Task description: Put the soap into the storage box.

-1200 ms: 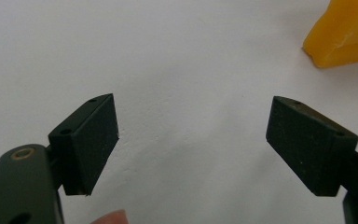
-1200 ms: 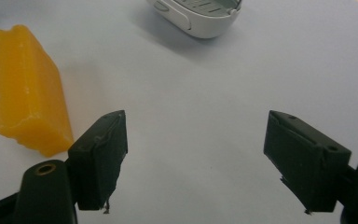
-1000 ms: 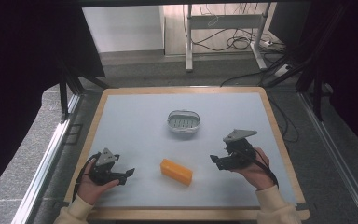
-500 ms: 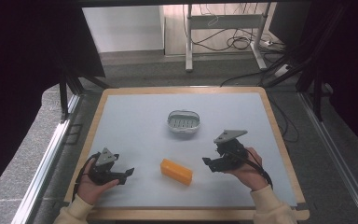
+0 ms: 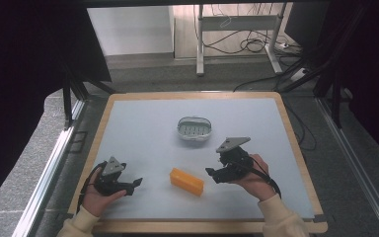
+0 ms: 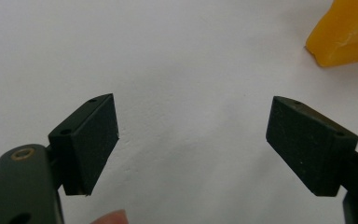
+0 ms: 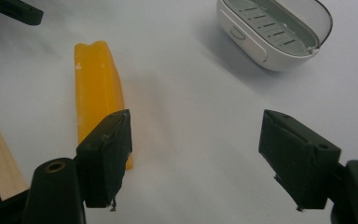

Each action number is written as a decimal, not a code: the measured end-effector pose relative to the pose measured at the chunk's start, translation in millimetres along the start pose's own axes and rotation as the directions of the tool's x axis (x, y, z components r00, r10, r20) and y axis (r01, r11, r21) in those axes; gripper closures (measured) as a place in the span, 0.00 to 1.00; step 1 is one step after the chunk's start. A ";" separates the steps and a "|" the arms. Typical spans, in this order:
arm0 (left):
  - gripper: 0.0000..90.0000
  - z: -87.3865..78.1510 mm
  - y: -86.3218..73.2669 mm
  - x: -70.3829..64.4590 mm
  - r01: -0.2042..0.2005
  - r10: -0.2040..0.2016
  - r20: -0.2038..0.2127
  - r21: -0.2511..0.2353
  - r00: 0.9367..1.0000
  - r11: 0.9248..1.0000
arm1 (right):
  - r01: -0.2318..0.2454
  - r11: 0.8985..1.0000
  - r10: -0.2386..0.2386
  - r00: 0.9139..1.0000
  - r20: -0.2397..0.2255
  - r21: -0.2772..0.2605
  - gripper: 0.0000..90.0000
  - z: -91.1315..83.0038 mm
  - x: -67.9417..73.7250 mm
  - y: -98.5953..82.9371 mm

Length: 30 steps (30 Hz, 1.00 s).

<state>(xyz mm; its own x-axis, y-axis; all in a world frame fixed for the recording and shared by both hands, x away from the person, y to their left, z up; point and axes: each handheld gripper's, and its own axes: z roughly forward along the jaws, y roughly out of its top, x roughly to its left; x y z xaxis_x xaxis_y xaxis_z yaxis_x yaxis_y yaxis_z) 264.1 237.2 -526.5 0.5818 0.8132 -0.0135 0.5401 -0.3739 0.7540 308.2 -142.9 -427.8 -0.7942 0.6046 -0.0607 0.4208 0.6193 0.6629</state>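
An orange soap bar (image 5: 187, 181) lies flat on the pale table near the front, between my two grippers. In the right gripper view the soap bar (image 7: 97, 88) runs lengthwise just beyond the left jaw. A white oval soap dish (image 5: 194, 128) with a slotted grey insert stands farther back; the same soap dish (image 7: 274, 31) sits at the upper right of the right gripper view. My right gripper (image 5: 213, 174) is open, just right of the bar, holding nothing. My left gripper (image 5: 137, 183) rests open to the bar's left, and one corner of the soap bar (image 6: 347, 31) shows at its view's upper right.
The table (image 5: 143, 133) has a wooden rim all round. A desk frame and cables (image 5: 246, 29) stand on the floor beyond the far edge. Bare surface lies between the dish and the back rim.
My right gripper has moved left and toward the front, closing in on the soap bar's right end. The left gripper, bar and dish have stayed put.
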 end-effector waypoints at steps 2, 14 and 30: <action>0.19 0.1 -0.1 0.1 0.000 0.000 0.000 0.000 1.000 1.000 | 0.001 1.000 -0.001 1.000 -0.004 0.001 0.29 1.4 1.8 1.4; 0.19 0.1 -0.1 0.4 0.002 -0.002 -0.003 0.001 1.000 1.000 | 0.044 0.998 -0.042 0.998 -0.044 0.037 0.32 17.4 17.6 11.0; 0.19 -1.7 0.1 -1.1 0.000 0.000 -0.004 -0.003 1.000 1.000 | 0.092 0.994 -0.086 0.993 -0.083 0.062 0.32 30.9 33.6 25.2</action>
<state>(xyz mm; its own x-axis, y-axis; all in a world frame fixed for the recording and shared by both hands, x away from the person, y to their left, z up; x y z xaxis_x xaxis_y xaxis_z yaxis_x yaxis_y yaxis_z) 262.5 237.0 -525.3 0.5796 0.8148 -0.0107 0.5382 -0.3728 0.7559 305.7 -91.4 -436.2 -0.8611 0.5054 -0.0560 0.3724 0.7019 0.6072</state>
